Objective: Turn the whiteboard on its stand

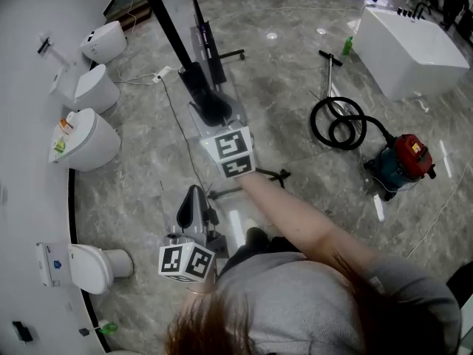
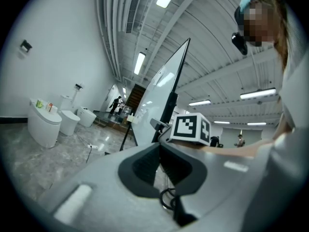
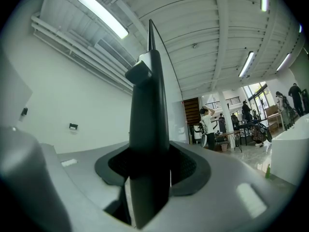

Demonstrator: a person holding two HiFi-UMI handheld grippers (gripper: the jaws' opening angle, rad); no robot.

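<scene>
The whiteboard (image 3: 147,95) frame edge is clamped between the half-parted fingers of the right gripper (image 3: 149,166); the fingers of the left gripper (image 2: 160,163) are drawn together, empty

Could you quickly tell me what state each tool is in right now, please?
Left tool: closed, holding nothing.
Right tool: closed on the whiteboard, gripping its dark frame edge.
</scene>
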